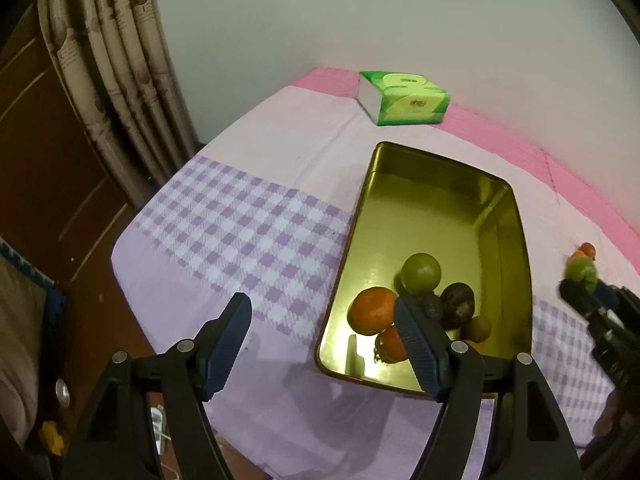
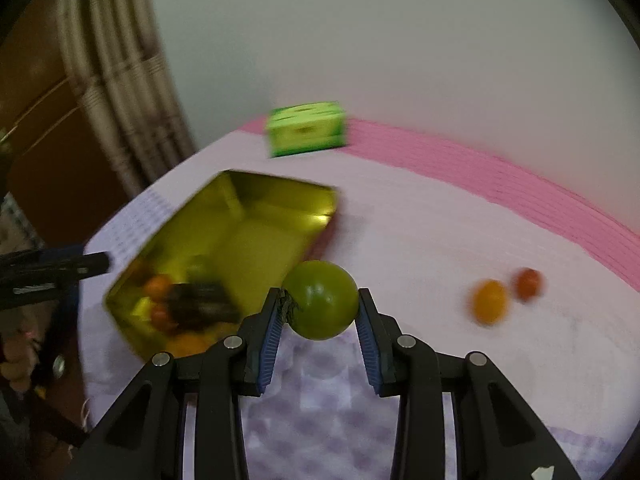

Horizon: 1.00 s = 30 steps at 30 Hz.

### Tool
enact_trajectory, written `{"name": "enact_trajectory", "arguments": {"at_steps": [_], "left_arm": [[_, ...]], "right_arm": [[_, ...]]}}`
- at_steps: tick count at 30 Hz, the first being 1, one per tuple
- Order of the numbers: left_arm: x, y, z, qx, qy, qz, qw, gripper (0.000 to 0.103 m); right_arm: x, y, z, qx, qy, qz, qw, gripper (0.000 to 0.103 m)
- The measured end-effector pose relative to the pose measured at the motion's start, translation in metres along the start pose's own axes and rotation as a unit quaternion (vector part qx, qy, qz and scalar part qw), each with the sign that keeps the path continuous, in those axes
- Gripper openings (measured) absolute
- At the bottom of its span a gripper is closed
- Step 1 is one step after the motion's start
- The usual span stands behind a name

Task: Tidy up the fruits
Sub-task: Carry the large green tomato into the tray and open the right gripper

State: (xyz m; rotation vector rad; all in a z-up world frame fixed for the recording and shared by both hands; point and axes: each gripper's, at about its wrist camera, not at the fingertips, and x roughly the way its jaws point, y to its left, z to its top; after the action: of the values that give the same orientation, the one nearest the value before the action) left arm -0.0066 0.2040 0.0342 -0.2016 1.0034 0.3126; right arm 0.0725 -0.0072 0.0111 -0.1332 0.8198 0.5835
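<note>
A gold metal tin [image 1: 516, 216] lies open on the table and holds several fruits: a green one [image 1: 421, 273], an orange one [image 1: 372, 310], dark ones [image 1: 458, 304] and small red and brown ones. My left gripper [image 1: 322, 340] is open and empty, hovering at the tin's near left corner. My right gripper [image 2: 320, 312] is shut on a green tomato [image 2: 322, 300] and holds it just right of the tin [image 2: 240, 216]; it also shows in the left wrist view [image 1: 580, 270]. A small orange fruit [image 2: 490, 302] and a red one [image 2: 528, 283] lie on the cloth at right.
A green tissue box [image 1: 404, 98] stands at the table's far edge by the wall. The table has a lilac checked cloth [image 1: 224, 224] and a pink border [image 2: 500, 184]. A curtain [image 1: 116, 72] and a wooden door hang at left, beyond the table's left edge.
</note>
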Motion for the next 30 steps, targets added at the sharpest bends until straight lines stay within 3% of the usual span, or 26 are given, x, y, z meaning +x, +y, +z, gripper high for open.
{"name": "enact_trajectory", "arguments": {"at_steps": [9,27,30], "left_arm": [[0.006,0.002,-0.001,-0.003,0.006,0.01,0.9999,0.074],[0.009,-0.001,-0.003,0.004,0.007,0.015,0.9998,0.074],[0.01,-0.002,-0.004,0.008,0.008,0.014,0.9998,0.074]], "right_arm": [[0.041,0.051,-0.003,-0.05,0.038,0.028,0.998,0.033],[0.053,0.053,-0.008,-0.053,0.055,0.028,0.997,0.036],[0.047,0.053,-0.005,-0.049,0.044,0.035,0.997,0.044]]}}
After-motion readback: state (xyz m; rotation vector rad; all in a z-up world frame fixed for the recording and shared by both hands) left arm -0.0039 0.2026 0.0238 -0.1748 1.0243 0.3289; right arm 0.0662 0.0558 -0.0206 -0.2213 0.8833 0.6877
